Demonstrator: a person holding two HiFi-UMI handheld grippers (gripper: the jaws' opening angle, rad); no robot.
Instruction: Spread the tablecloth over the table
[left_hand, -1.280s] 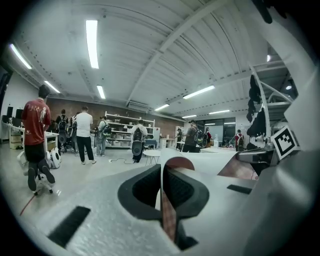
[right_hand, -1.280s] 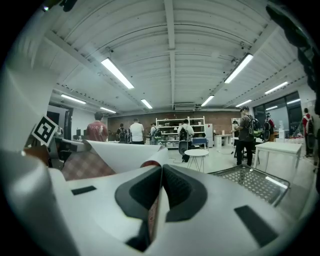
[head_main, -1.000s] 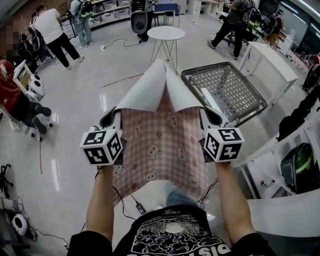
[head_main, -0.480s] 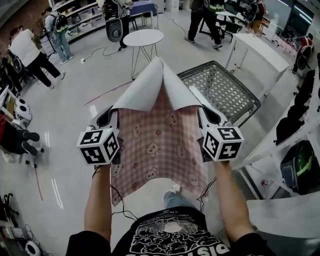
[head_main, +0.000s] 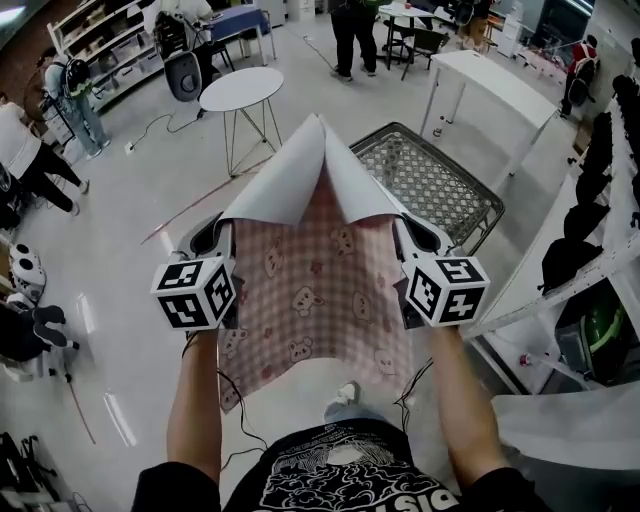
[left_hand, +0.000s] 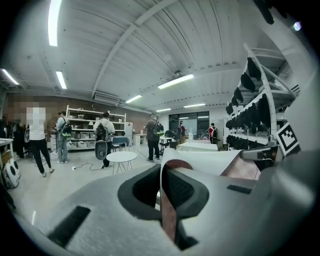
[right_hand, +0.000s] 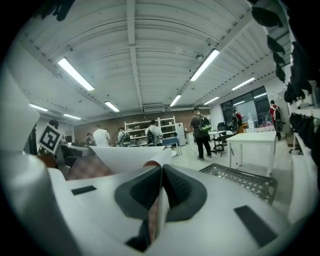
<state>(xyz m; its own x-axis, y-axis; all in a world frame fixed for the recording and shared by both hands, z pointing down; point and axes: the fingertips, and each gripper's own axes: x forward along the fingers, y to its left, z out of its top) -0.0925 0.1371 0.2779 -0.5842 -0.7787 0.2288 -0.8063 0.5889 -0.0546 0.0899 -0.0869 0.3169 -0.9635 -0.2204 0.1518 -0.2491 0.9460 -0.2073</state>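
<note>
Holding cloth (head_main: 320, 290) stretched between left gripper (head_main: 212, 238) at 9 o'clock and right gripper (head_main: 428, 236) at 3 o'clock, up in the air over floor (head_main: 130, 250), with no table under it yet. Gripped at two opposite side edges, probably to keep the sheet wide and flat, ready for laying down in one go. Shows pink check with bears face up, curls into a white-backed peak at 12 o'clock, and sags loose at 6 o'clock toward the body. Clamps the cloth edge on the left with jaws fully closed, a thin fold running straight between them. Does the same on the right, jaws pressed together on the edge. Faces round table (head_main: 241, 88) at 11 o'clock, wire basket (head_main: 440, 180) at 1 o'clock and long table (head_main: 500, 85) beyond; cannot tell which table is meant. Looks like carrying only, with spreading not yet begun.
</note>
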